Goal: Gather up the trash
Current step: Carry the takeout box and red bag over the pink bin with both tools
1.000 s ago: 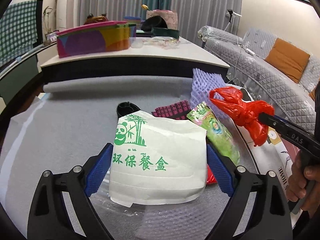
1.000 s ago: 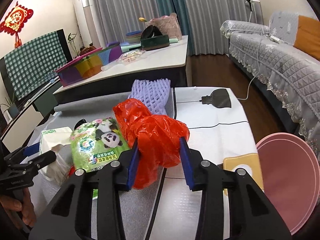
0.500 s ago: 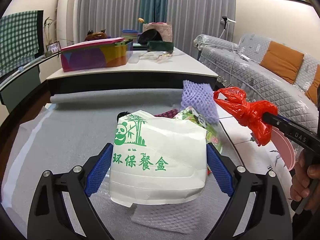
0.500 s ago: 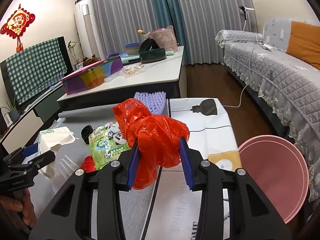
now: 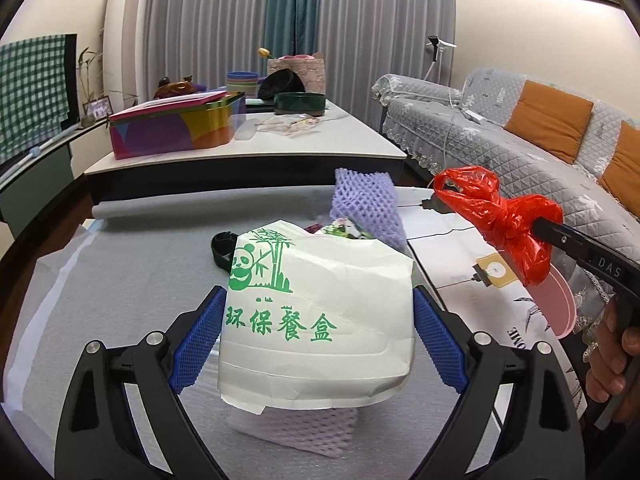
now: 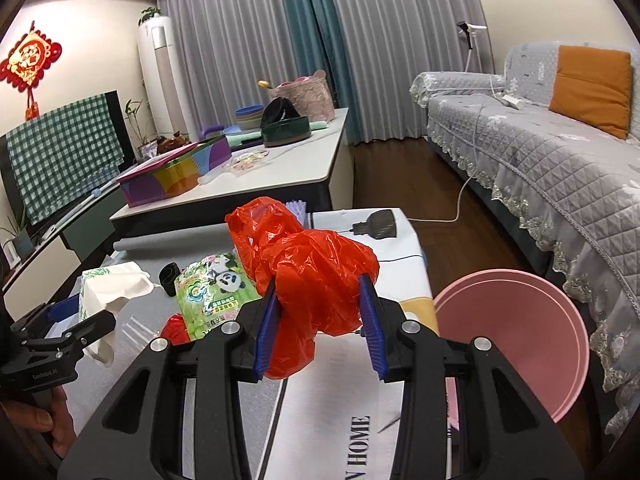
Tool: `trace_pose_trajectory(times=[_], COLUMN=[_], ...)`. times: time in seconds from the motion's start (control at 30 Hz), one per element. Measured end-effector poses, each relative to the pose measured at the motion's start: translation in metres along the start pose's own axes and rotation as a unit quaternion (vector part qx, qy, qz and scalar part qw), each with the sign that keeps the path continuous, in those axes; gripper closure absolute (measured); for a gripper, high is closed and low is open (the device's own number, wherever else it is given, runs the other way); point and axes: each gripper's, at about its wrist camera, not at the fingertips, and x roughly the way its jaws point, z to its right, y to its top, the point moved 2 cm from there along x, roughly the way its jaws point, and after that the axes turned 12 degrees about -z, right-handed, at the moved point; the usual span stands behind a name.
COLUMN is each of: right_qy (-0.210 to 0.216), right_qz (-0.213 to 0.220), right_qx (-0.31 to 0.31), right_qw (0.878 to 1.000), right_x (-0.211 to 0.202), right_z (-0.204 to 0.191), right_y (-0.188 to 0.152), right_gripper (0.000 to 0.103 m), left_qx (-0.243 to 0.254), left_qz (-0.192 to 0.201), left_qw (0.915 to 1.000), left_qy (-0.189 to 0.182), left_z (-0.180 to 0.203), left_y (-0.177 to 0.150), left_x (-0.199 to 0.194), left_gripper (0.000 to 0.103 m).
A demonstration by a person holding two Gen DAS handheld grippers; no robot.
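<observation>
My left gripper (image 5: pixel 316 340) is shut on a white paper meal box (image 5: pixel 320 320) with a green panda print, held above the grey table. It shows at the left of the right wrist view (image 6: pixel 108 288). My right gripper (image 6: pixel 318 320) is shut on a crumpled red plastic bag (image 6: pixel 312 272), also seen in the left wrist view (image 5: pixel 504 216). On the table lie a green panda snack packet (image 6: pixel 212 292), purple foam netting (image 5: pixel 366 204), a black band (image 5: pixel 222 248) and a small red scrap (image 6: pixel 174 328).
A pink round bin (image 6: pixel 516 340) stands at the table's right edge, beside a white mat (image 6: pixel 340 432) with "HOME" printed on it. A pale foam net sheet (image 5: pixel 296 428) lies under the left gripper. A charger plug (image 6: pixel 376 224) lies at the far end. A sofa (image 6: pixel 540 152) stands at the right.
Both grippers have risen with their loads and the views tilted up. The table trash now sits lower and farther off. The pink bin has come more into view at the right.
</observation>
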Motion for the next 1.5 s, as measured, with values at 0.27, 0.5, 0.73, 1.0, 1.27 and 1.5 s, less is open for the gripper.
trace_pose_trajectory(times=[0.27, 0.5, 0.73, 1.0, 1.27, 1.5], right_qy=[-0.014, -0.02, -0.031, -0.041, -0.056, -0.073], right_qz=[0.007, 0.019, 0.02, 0.029, 0.039, 0.046], right_qx=[0.01, 0.026, 0.03, 0.034, 0.046, 0.046], right_qw=[1.0, 0.999, 0.999, 0.998, 0.997, 0.995], right_x=[-0.011, -0.021, -0.032, -0.053, -0.076, -0.087], right_z=[0.012, 0.025, 0.039, 0.056, 0.089, 0.111], right_y=[-0.003, -0.001, 0.002, 0.012, 0.023, 0.027], right_gripper=[0.064, 0.064, 0.064, 0.064, 0.064, 0.064], left_qx=[0.012, 0.01, 0.014, 0.032, 0.039, 0.043], left_qz=[0.005, 0.005, 0.016, 0.019, 0.023, 0.018], left_qw=[0.9998, 0.9994, 0.9988, 0.9976, 0.9953, 0.9941], left_qy=[-0.018, -0.033, -0.045, -0.058, -0.085, -0.097], left_z=[0.017, 0.026, 0.042, 0.069, 0.093, 0.113], left_y=[-0.002, -0.001, 0.003, 0.009, 0.012, 0.013], left_x=[-0.006, -0.001, -0.001, 0.001, -0.002, -0.001], left_gripper=[0.015, 0.015, 0.015, 0.016, 0.016, 0.016])
